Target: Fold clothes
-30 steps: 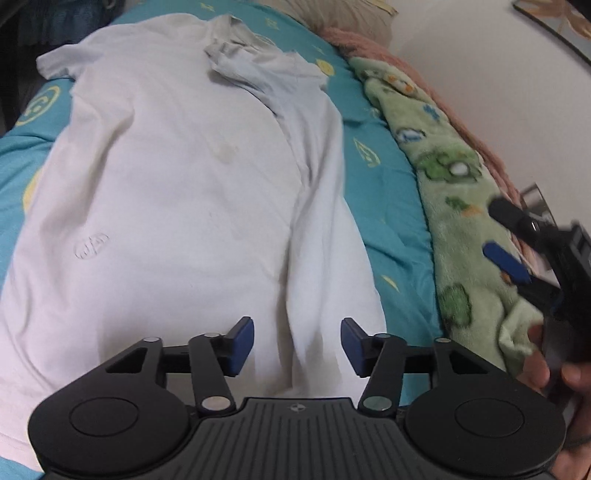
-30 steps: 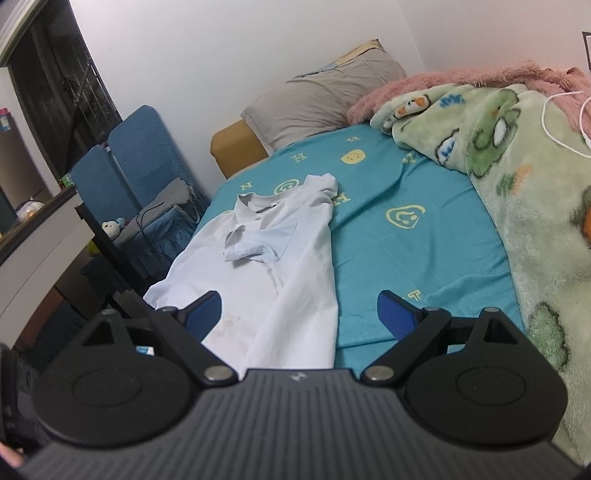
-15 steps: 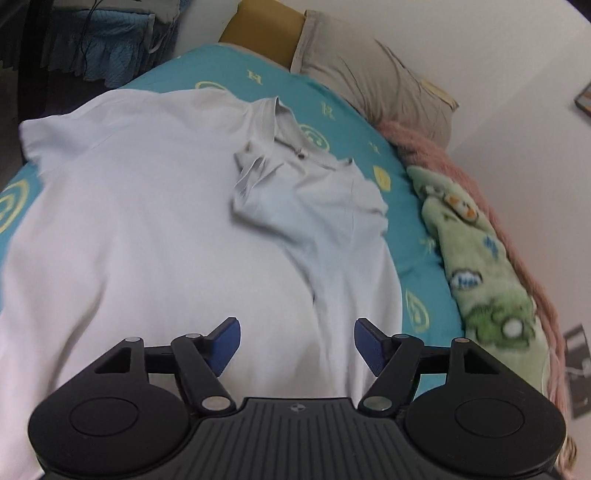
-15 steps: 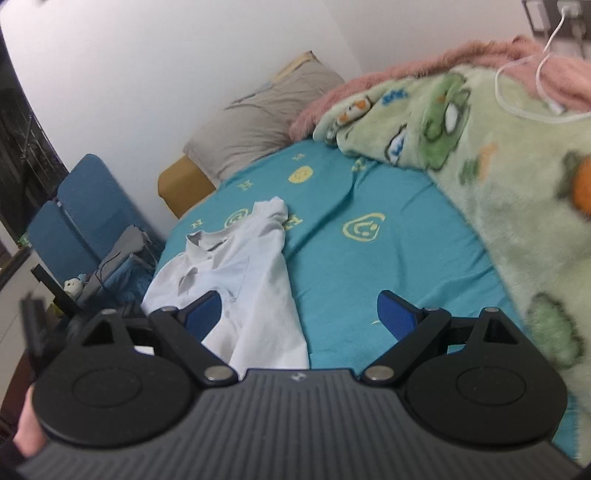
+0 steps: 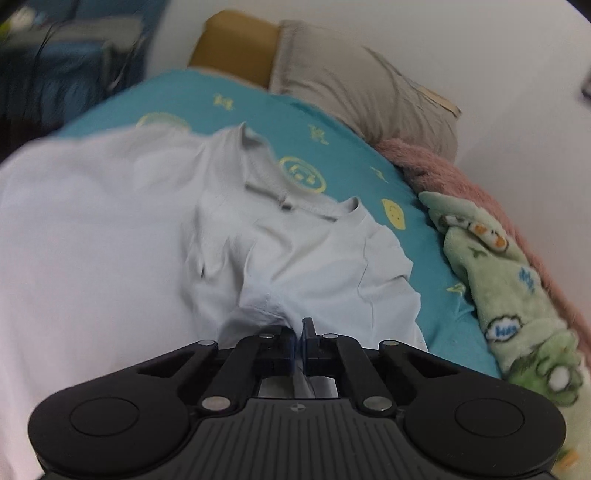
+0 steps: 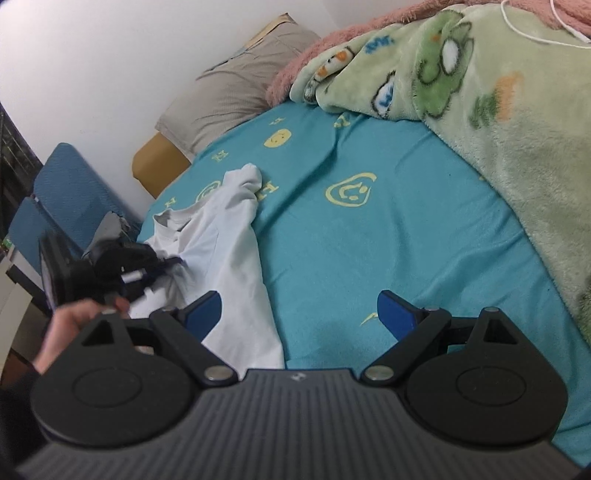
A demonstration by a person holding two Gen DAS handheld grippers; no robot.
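Note:
A white polo shirt [image 5: 92, 229] lies spread on the teal bed sheet [image 5: 332, 147], collar toward the pillow, with its right side folded over the body. My left gripper [image 5: 298, 334] is shut on a fold of the shirt just below the folded sleeve. In the right wrist view the same shirt [image 6: 229, 258] lies at the left, with the left gripper [image 6: 173, 262] pinching it. My right gripper [image 6: 299, 314] is open and empty, low over the sheet beside the shirt's right edge.
A green cartoon blanket [image 6: 498, 122] over a pink one [image 5: 443, 173] runs along the bed's right side. A grey pillow [image 5: 362, 85] lies at the head. Blue chairs [image 6: 62, 188] stand left of the bed. A white cable [image 6: 535, 33] lies on the blanket.
My left gripper moved forward up the shirt and shut on a fold of it. My right gripper stayed open and moved closer to the shirt's right edge.

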